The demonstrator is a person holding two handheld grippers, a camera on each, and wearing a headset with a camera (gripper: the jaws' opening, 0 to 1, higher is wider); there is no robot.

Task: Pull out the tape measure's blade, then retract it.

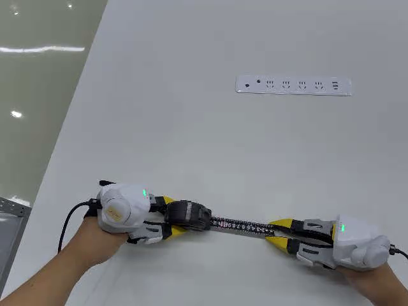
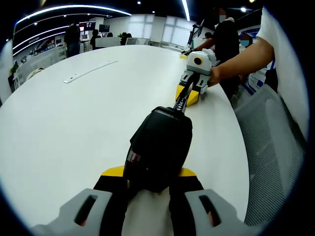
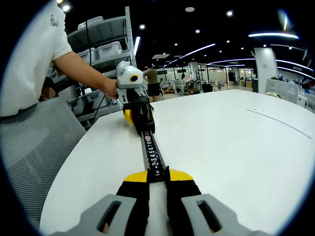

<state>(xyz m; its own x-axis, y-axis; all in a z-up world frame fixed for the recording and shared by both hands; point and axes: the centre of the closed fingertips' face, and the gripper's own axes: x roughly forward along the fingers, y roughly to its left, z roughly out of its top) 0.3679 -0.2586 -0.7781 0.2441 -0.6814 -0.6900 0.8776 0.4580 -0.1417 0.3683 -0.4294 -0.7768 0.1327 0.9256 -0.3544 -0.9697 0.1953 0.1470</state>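
R gripper (image 3: 157,175), close in at the front edge of the table (image 1: 191,127), is clenched on the free end of the blade (image 3: 150,145), jaws pinching it from both sides w/ the printed numbers facing up. From there a short stretch of blade runs low along the table to the tape measure case (image 2: 158,145); can't tell if the blade touches the top. L gripper (image 2: 150,173) is clamped round the black case, which sits btwn its yellow tips near the same edge. Farther back a power strip (image 1: 293,85) lies well apart, not in play. Step in hand looks like the pull-out, only part done, since little blade is out. Next move prob. calls for drawing R gripper away from L in line w/ the blade while L pins the case, so the blade doesn't twist or kink. Retract then means easing R back toward the case w/o letting go. Lock state can't be made out.
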